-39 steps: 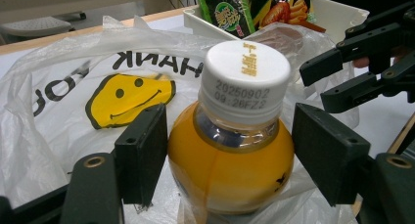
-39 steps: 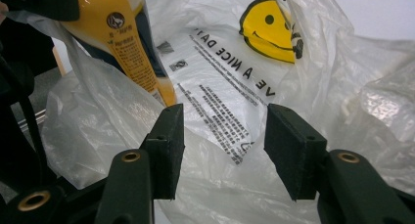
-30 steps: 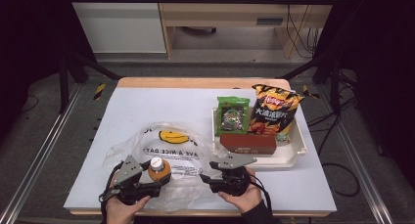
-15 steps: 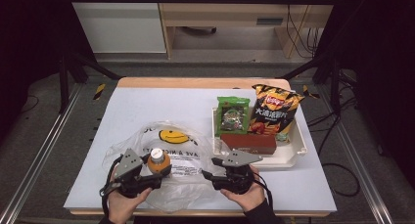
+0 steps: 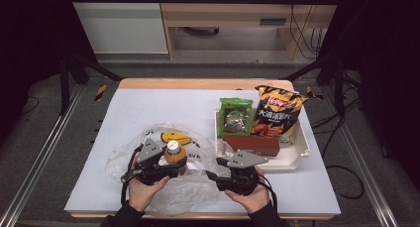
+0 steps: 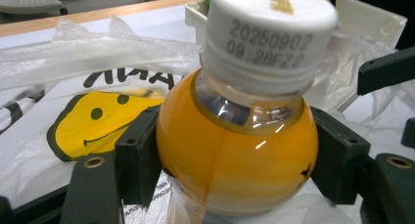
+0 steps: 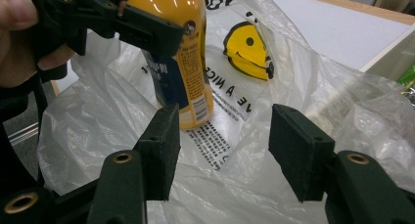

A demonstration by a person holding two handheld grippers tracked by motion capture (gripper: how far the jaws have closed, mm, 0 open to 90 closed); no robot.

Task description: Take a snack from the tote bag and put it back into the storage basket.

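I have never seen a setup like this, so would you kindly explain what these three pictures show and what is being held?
A person stands at a white table and holds a hand-operated tool with two black jaws in each hand. The high view looks down from above; the two gripper views come from a camera riding on each tool.

The left gripper is closed on an orange juice bottle with a white cap, held upright over a clear plastic bag printed with a yellow smiley. The right gripper has its jaws apart around a fold of that bag, not pinching it.

At the right sits a white tray with a green snack packet, a bag of crisps and a red box.
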